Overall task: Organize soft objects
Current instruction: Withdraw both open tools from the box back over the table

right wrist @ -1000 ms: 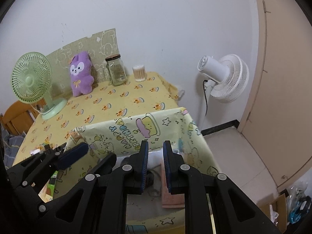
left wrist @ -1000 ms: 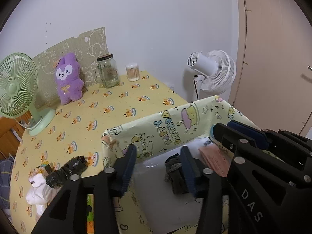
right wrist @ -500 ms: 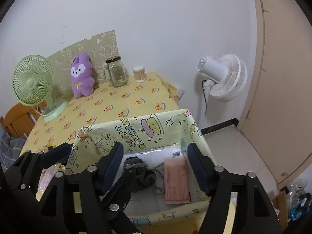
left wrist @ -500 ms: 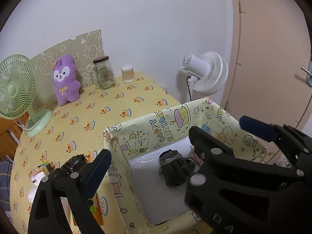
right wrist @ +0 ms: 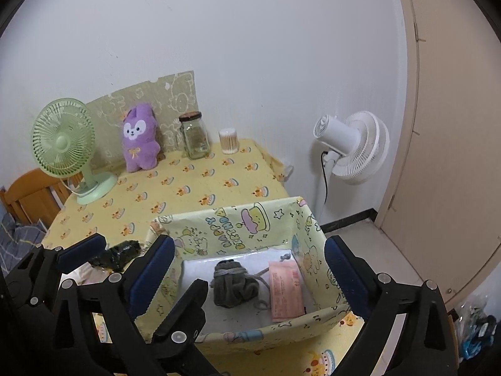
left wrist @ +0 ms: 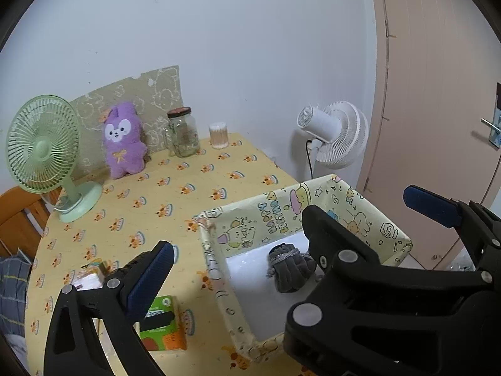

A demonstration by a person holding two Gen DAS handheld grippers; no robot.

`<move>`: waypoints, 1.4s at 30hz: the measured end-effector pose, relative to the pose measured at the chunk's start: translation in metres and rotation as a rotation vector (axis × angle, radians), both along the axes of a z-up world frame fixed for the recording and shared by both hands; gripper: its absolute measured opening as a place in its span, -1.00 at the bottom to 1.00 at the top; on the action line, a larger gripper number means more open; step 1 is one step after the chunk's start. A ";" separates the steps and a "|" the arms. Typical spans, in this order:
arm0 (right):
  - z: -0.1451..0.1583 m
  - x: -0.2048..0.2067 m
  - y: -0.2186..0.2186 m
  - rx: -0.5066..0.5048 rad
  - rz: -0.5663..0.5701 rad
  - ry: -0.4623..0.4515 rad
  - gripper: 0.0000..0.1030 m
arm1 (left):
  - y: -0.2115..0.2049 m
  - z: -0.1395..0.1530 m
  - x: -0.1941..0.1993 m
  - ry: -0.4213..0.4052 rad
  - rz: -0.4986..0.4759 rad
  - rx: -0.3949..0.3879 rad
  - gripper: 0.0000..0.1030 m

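- White wall and a beige door (left wrist: 438, 94) back the left wrist view; a yellow patterned cloth covers the bench (left wrist: 188, 194).
- Compared with a second ago, the left hand-held gripper (left wrist: 238, 244) sits higher and further back, and its jaws have just been opening; they now stand wide apart with nothing between them, released.
- Its blue ribbed left pad (left wrist: 150, 279) is near left; its right finger crosses the box as a black bar.
- The grey knitted bundle (left wrist: 289, 269), tied with a cord, lies on the white floor of the cartoon-printed box (left wrist: 281, 213), below and beyond the open jaws, not touched. It was pinched between the pads in the earlier frame.
- Far on the bench stand a green fan (left wrist: 40, 144), a fluffy purple plush (left wrist: 123, 139), a glass jar (left wrist: 183, 133) and a small tub of swabs (left wrist: 218, 135). A white fan (left wrist: 335, 134) stands on the right, off the bench.
- Near left lies a green and orange carton (left wrist: 162, 322).
- Same wall, bench and door in the right wrist view.
- The right hand-held gripper (right wrist: 250, 263) was clenched a second ago; its jaws have just been opening and now straddle the box, released and empty.
- Between its blue pads, lower down, the grey knitted bundle (right wrist: 233, 283) rests beside a flat pink packet (right wrist: 286, 289) on the box floor.
- The left hand-held gripper (right wrist: 122, 250) shows at near left.
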State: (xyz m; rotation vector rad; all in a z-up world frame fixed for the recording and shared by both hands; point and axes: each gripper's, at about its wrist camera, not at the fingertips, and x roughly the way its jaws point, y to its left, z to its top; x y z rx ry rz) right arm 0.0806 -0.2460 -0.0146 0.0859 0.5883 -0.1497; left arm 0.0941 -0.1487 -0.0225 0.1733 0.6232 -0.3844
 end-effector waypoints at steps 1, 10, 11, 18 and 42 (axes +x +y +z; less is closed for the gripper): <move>0.002 -0.002 0.002 -0.003 0.001 -0.004 0.91 | 0.002 0.002 -0.001 -0.002 0.005 -0.001 1.00; 0.018 -0.016 0.022 -0.012 0.006 -0.028 0.91 | 0.024 0.018 -0.015 -0.037 0.040 -0.014 0.99; 0.020 -0.017 0.024 -0.013 0.007 -0.032 0.91 | 0.027 0.020 -0.017 -0.042 0.044 -0.016 0.99; 0.033 -0.026 0.041 -0.007 0.027 -0.050 0.91 | 0.045 0.031 -0.026 -0.048 0.058 -0.037 0.99; 0.064 -0.039 0.108 -0.019 0.098 -0.132 0.91 | 0.112 0.061 -0.049 -0.142 0.172 -0.077 0.95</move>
